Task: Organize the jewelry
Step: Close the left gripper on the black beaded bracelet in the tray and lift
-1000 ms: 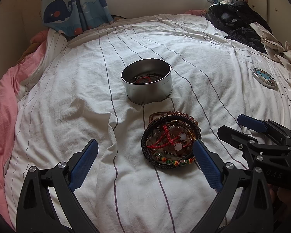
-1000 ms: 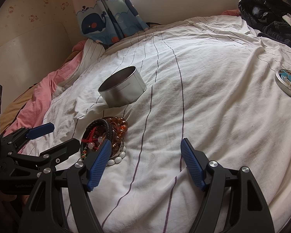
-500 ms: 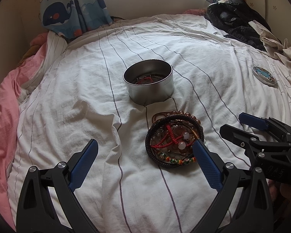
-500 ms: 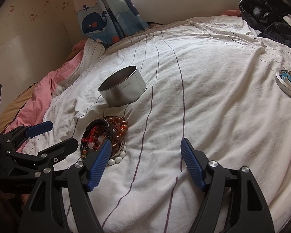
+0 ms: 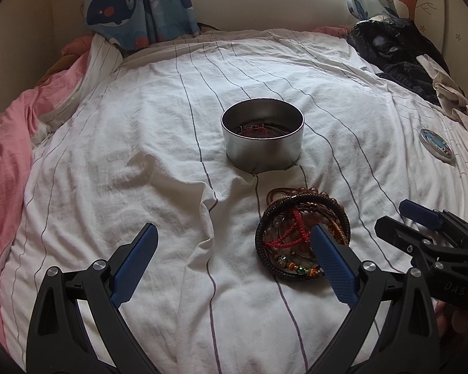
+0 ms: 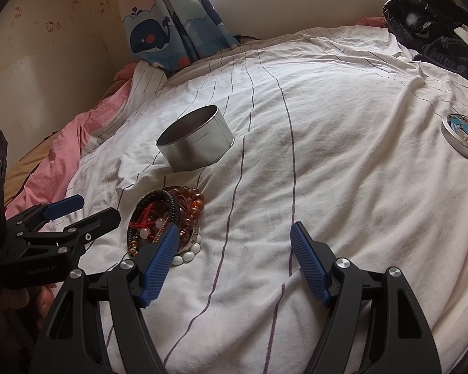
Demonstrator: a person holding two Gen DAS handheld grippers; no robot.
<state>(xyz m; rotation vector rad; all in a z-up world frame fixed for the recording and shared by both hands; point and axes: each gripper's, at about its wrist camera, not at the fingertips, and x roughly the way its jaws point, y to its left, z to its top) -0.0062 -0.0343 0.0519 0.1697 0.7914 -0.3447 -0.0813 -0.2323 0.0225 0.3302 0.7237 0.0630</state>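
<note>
A pile of bracelets (image 5: 299, 233) lies on the striped white bedsheet: black braided, red cord, amber and white beads; it also shows in the right wrist view (image 6: 162, 221). A round silver tin (image 5: 262, 138) stands open behind it with some red cord jewelry inside; the right wrist view (image 6: 195, 143) shows it too. My left gripper (image 5: 234, 249) is open and empty, its right finger just in front of the pile. My right gripper (image 6: 234, 246) is open and empty, its left finger by the pile.
The tin's lid (image 5: 436, 141) lies at the right on the sheet, also seen in the right wrist view (image 6: 465, 138). Dark clothes (image 5: 396, 50) are heaped at the back right. A pink blanket (image 5: 6, 155) lies at the left edge.
The left gripper has shifted slightly left and back, so the pile and tin sit further right in its view. The right gripper has barely moved.
</note>
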